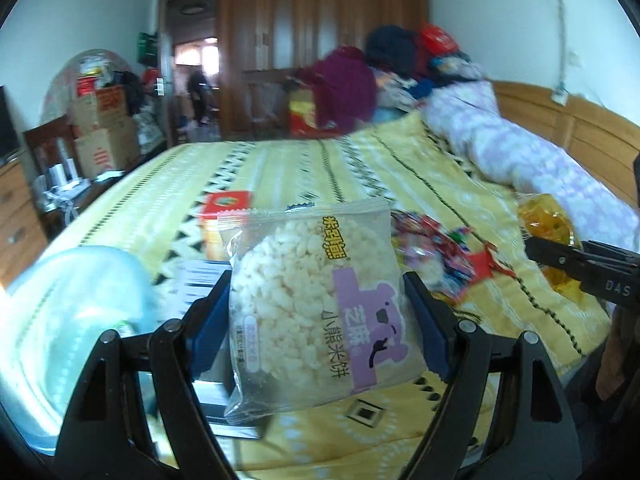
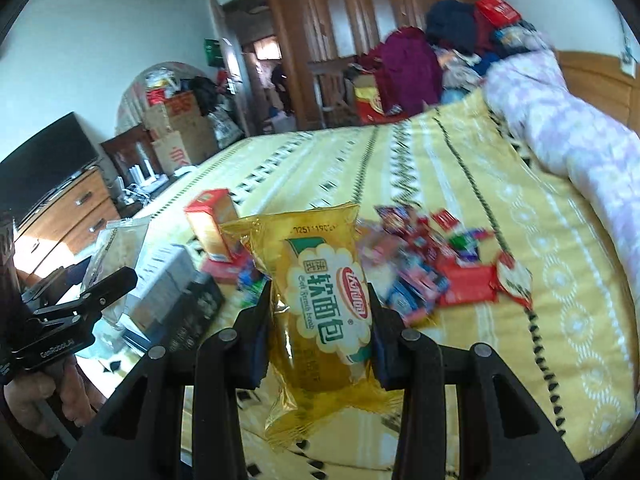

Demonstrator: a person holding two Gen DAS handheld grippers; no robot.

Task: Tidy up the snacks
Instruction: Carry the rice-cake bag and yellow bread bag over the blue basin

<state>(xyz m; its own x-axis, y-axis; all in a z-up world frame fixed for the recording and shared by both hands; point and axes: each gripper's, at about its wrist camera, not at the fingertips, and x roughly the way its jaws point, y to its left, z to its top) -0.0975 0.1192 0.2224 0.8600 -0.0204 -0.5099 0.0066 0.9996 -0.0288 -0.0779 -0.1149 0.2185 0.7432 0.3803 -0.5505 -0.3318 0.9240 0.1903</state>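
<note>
My left gripper (image 1: pixel 320 304) is shut on a clear rice cracker packet (image 1: pixel 316 300) with a purple bear label, held upright above the bed. My right gripper (image 2: pixel 320 312) is shut on a yellow soft bread packet (image 2: pixel 320 312), also held above the bed. The bread packet shows in the left wrist view (image 1: pixel 546 220) at the right, and the cracker packet shows in the right wrist view (image 2: pixel 116 248) at the left. A pile of small red and blue snack packets (image 2: pixel 432 264) lies on the yellow bedspread (image 2: pixel 520 240). An orange snack box (image 2: pixel 212 220) stands left of the pile.
A black and white box (image 2: pixel 176 292) lies at the bed's near left. A clear plastic container (image 1: pixel 72 312) sits at the left. A rolled purple quilt (image 2: pixel 568 132) and a heap of clothes (image 2: pixel 440 48) lie at the headboard. Cardboard boxes (image 2: pixel 180 136) and drawers (image 2: pixel 68 216) stand beyond the bed.
</note>
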